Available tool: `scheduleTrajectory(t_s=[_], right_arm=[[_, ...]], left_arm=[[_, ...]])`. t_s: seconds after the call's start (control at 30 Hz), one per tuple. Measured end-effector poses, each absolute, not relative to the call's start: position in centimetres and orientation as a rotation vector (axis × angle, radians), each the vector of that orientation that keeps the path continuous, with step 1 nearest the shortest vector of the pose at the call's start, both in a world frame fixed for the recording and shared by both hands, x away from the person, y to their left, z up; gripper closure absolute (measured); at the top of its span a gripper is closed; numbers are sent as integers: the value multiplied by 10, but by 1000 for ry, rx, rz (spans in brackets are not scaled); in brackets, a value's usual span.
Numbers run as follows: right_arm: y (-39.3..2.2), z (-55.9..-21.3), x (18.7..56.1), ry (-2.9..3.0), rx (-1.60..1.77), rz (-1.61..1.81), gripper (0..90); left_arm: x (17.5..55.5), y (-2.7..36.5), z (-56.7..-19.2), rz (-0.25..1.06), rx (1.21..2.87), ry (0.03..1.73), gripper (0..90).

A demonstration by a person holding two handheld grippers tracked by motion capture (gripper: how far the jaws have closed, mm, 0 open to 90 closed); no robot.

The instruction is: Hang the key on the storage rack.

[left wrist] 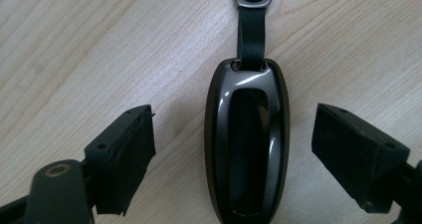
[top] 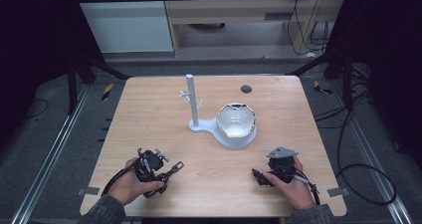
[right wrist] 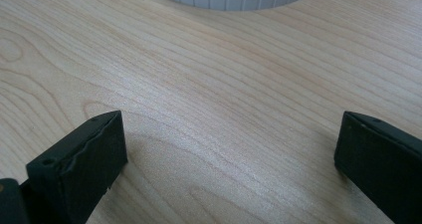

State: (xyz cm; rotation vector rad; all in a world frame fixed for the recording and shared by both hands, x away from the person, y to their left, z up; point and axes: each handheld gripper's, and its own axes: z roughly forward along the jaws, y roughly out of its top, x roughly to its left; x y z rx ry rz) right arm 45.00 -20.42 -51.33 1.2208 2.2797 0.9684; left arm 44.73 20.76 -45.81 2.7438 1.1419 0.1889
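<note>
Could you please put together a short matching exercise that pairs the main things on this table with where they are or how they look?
Things:
1. key fob
2. white stand
3. round tray
4. right gripper

Places or states:
A. jaws wide apart over bare wood
B. lying flat on the table between the open jaws of the left gripper
C. upright pole with short pegs, near the table's middle
D. joined to the pole's base, with a shiny lining

Pairs: 1-B, 2-C, 3-D, 4-A
</note>
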Motion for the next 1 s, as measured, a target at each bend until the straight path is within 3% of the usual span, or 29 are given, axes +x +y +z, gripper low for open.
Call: scheduleTrajectory(t_s=[1.0], right_arm=[[-204, -513, 450, 2280, 1221, 969, 4]], left_arm=[[448, 209, -466, 109, 2743, 1136, 467]])
